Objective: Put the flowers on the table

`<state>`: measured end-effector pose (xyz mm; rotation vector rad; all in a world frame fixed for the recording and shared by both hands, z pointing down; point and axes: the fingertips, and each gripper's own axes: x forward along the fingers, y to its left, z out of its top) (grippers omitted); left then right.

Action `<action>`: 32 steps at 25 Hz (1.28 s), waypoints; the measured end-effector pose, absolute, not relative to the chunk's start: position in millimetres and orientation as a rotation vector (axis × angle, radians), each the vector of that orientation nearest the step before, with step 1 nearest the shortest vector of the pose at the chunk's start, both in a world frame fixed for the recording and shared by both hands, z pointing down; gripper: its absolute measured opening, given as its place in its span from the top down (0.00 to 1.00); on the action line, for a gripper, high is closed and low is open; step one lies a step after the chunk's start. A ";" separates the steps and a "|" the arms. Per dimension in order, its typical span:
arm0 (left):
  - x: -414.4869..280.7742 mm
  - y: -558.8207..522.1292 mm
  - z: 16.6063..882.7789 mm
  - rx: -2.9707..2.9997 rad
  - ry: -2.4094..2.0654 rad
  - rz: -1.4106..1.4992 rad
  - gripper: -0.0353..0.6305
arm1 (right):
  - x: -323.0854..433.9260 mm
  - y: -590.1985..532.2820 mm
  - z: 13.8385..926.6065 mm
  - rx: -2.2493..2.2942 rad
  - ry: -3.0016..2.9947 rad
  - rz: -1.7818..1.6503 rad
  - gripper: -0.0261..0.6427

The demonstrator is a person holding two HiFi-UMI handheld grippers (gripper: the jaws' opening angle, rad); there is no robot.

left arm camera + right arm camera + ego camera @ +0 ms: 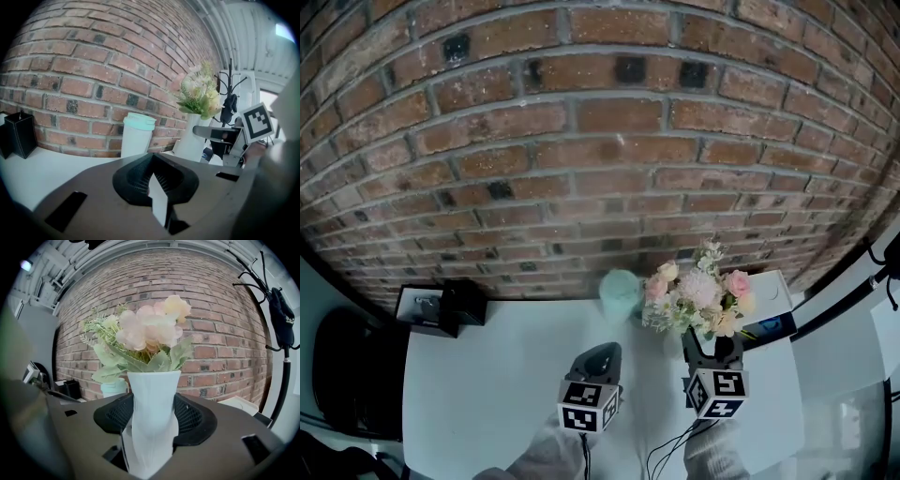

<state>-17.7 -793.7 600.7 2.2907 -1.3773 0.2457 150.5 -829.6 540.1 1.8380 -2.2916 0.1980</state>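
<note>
A bunch of pink, cream and white flowers [698, 295] with green leaves stands in a white ribbed vase [152, 399]. My right gripper [711, 345] is shut on the vase's narrow waist, its dark jaws pressed against both sides. The blooms [150, 329] rise above the jaws. In the head view the flowers hide the vase's base, so I cannot tell whether it touches the white table [487, 375]. My left gripper [602, 354] hovers over the table just left of the vase, shut with nothing in it. In the left gripper view the vase [193, 140] and the flowers [201, 93] appear to its right.
A white cup with a mint-green lid [621, 289] stands by the brick wall [581, 141], just left of the flowers. Black boxes [450, 305] sit at the table's back left corner. A flat item with blue print [773, 326] lies at the right edge. A coat stand [281, 319] rises at right.
</note>
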 end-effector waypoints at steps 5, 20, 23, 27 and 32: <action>-14.1 -786.4 603.2 2.287 -1.372 0.254 0.93 | 153.2 -822.8 541.8 1.838 -2.303 0.212 0.57; -13.2 -765.0 598.6 2.272 -1.376 0.248 0.93 | 159.0 -810.0 546.2 1.816 -2.272 0.263 0.57; -13.4 -760.5 598.8 2.264 -1.377 0.244 0.93 | 160.9 -803.6 543.1 1.818 -2.269 0.260 0.57; -10.3 -753.0 592.8 2.262 -1.376 0.221 0.93 | 167.1 -790.5 537.5 1.828 -2.249 0.269 0.57; -3.3 -731.9 578.9 2.271 -1.377 0.195 0.93 | 174.6 -764.5 521.0 1.851 -2.256 0.266 0.57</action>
